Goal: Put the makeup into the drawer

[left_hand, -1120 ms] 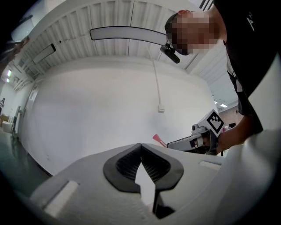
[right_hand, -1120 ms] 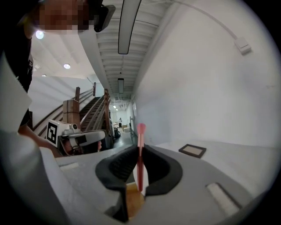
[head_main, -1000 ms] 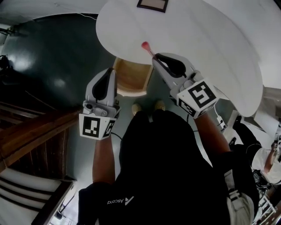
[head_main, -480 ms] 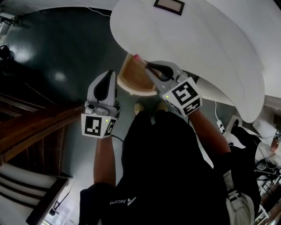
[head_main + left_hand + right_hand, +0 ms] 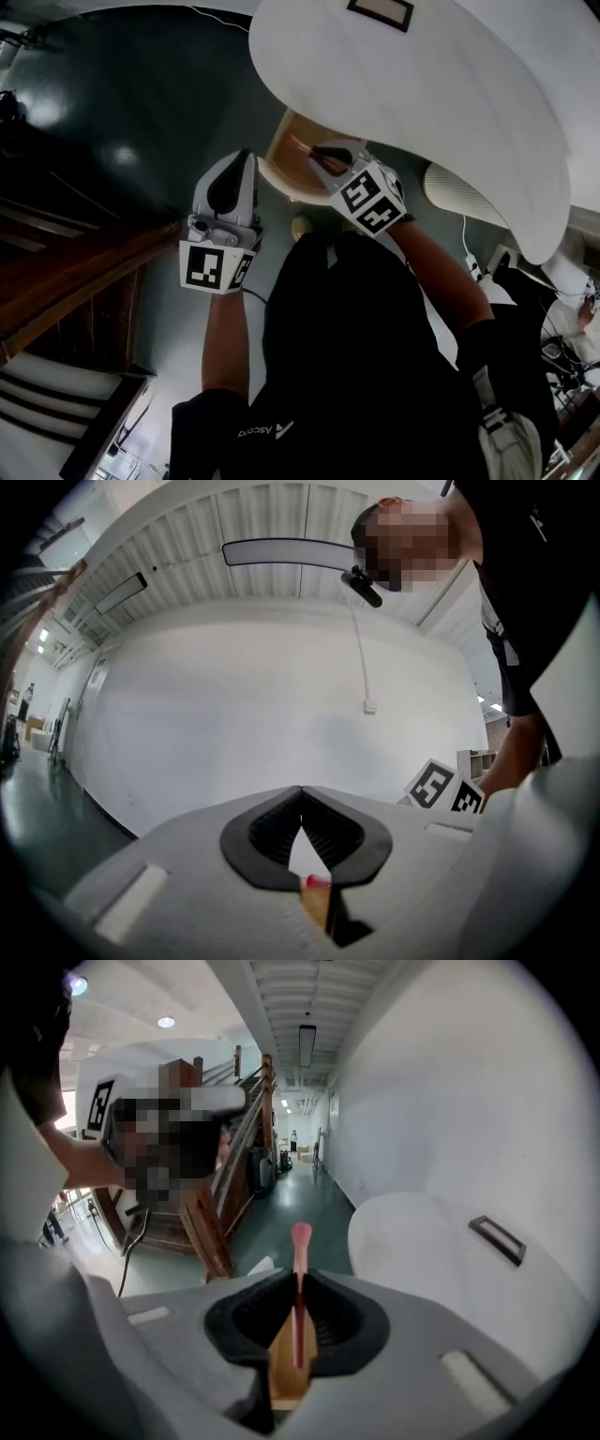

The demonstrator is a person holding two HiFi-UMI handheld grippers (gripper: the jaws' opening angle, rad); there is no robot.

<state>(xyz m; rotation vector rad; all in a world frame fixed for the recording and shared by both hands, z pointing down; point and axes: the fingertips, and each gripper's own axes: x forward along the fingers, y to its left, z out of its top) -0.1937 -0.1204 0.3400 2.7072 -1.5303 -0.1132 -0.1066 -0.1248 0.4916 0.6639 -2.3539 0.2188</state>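
Now my right gripper (image 5: 325, 161) is clamped on the thin pink makeup stick (image 5: 302, 147). Its tip is angled over the open wooden drawer (image 5: 279, 161) under the white table (image 5: 450, 103), so a release should drop it inside. My left gripper (image 5: 242, 161) hangs just beside the drawer, jaws pressed together on nothing (spare for now, I judge).

the drawer (image 5: 291, 161) shows only a wooden corner in the head view; the rest lies under the white table (image 5: 469, 103) and behind the right gripper (image 5: 322, 157). the makeup brush (image 5: 302, 148) has its handle buried between that gripper's clamped jaws there. from the left gripper (image 5: 301, 789), only its pink tip peeks out low. the dark frame (image 5: 380, 12) is cut by the top edge.
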